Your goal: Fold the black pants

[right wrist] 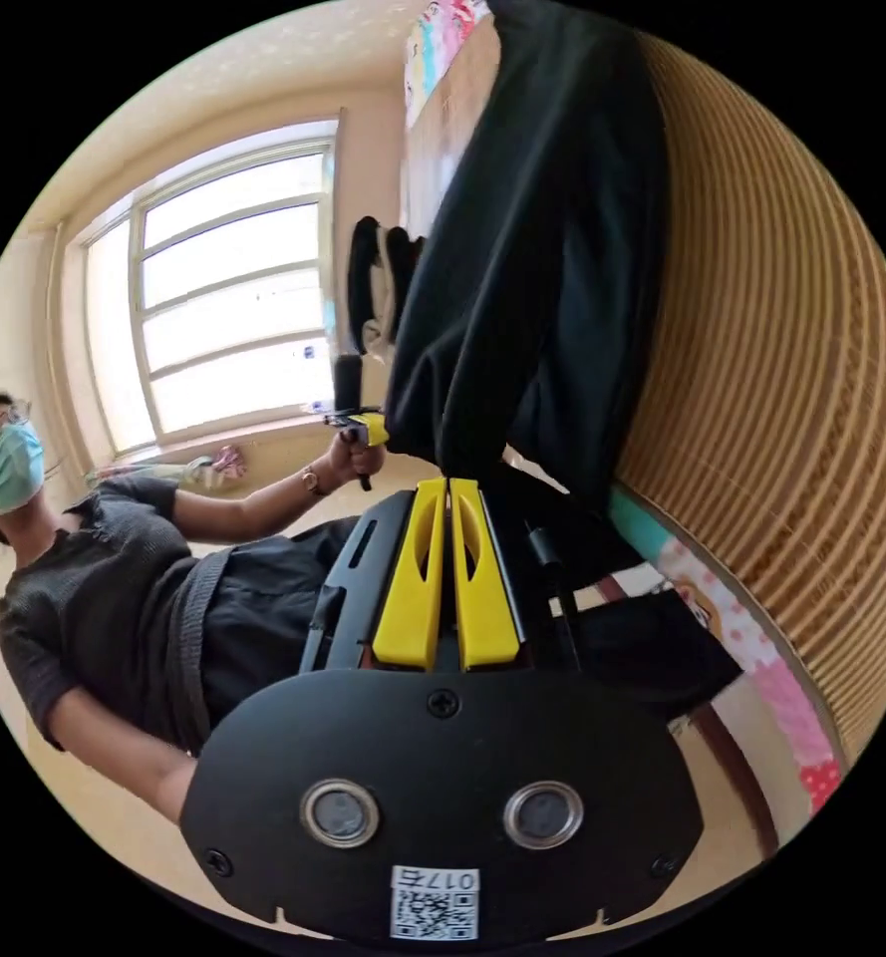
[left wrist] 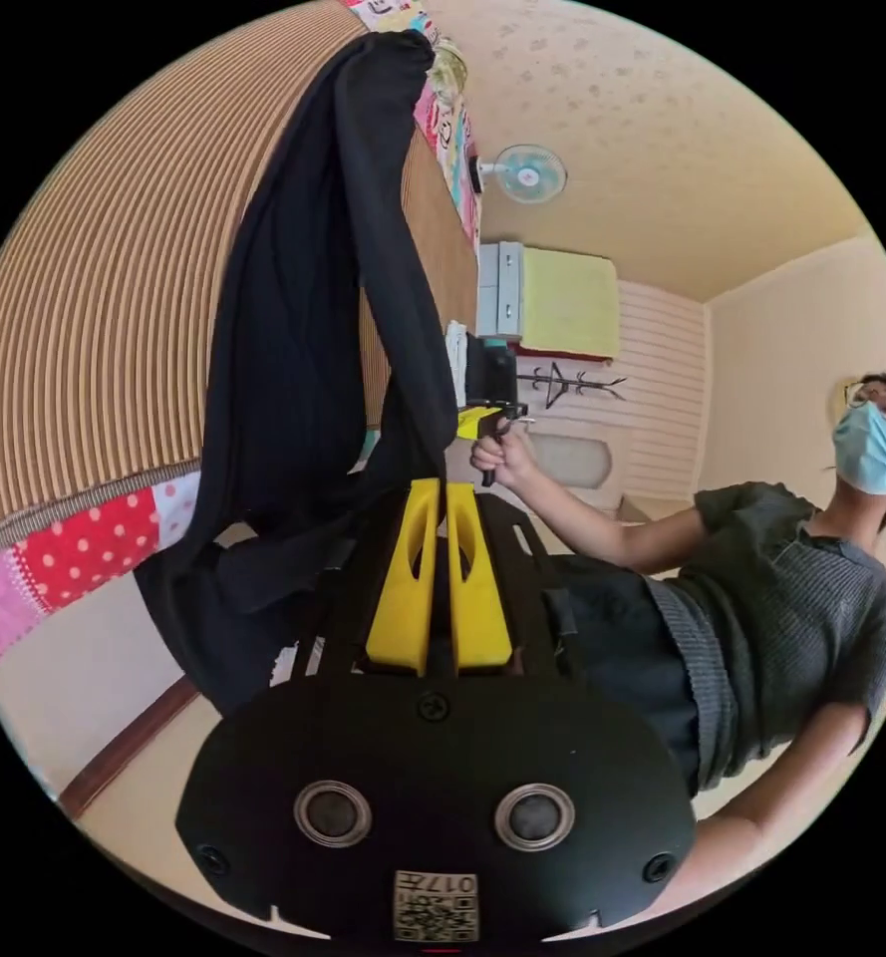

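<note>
The black pants [left wrist: 303, 329] hang stretched from my left gripper [left wrist: 441, 486] across the striped mat, and its yellow jaws are shut on the cloth's edge. Just beyond, a person's hand holds my right gripper [left wrist: 480, 421] against the same edge. In the right gripper view the black pants [right wrist: 532, 249] rise from my right gripper [right wrist: 448, 484], whose yellow jaws are pressed together on the fabric. My left gripper [right wrist: 368, 429] sits in the person's other hand, close to the pants' edge.
A striped bamboo mat [left wrist: 114, 299] covers the bed, with a patchwork quilt [left wrist: 84, 558] along its edge. The person [left wrist: 761, 618] stands close by. A wall fan [left wrist: 527, 174], a coat rack [left wrist: 562, 384] and a large window [right wrist: 223, 299] are behind.
</note>
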Demonstrator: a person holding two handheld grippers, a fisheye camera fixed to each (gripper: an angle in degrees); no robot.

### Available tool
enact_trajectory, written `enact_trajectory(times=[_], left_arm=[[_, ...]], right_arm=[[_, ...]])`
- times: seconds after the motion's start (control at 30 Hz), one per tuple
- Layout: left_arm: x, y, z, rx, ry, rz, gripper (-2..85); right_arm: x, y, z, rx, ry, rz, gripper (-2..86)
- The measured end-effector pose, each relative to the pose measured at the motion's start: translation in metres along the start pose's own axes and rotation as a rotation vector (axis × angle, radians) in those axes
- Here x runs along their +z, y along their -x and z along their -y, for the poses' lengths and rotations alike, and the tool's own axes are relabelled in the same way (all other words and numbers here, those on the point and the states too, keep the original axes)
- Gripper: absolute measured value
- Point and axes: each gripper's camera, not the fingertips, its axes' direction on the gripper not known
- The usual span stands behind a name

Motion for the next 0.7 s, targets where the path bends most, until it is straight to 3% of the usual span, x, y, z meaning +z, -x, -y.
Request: enact_trajectory(times=[0.03, 0.1, 0.23, 0.47, 0.7], left_arm=[[0.002, 0.005, -0.003, -0.032, -0.005, 0.058, -0.8], [0.011, 0.027, -0.012, -0.16, -0.003, 0.286, -0.8], [0.01, 0.043, -0.011, -0.262, -0.037, 0.295, -0.7], [0.012, 0.004, 0.014, -0.113, 0.157, 0.488, 3.2], [-0.016, -0.02, 0.066, -0.067, -0.094, 0.505, 6.2]], right_arm=[[0.005, -0.017, 0.0, 0.114, 0.044, -0.099, 0.6], [0.013, -0.026, 0.002, 0.123, 0.082, -0.062, 0.5], [0.002, -0.024, -0.003, 0.129, -0.039, 0.057, 0.7], [-0.047, -0.033, -0.009, 0.179, -0.37, 0.292, 2.9], [-0.066, -0.032, 0.013, 0.219, -0.395, 0.209, 7.8]])
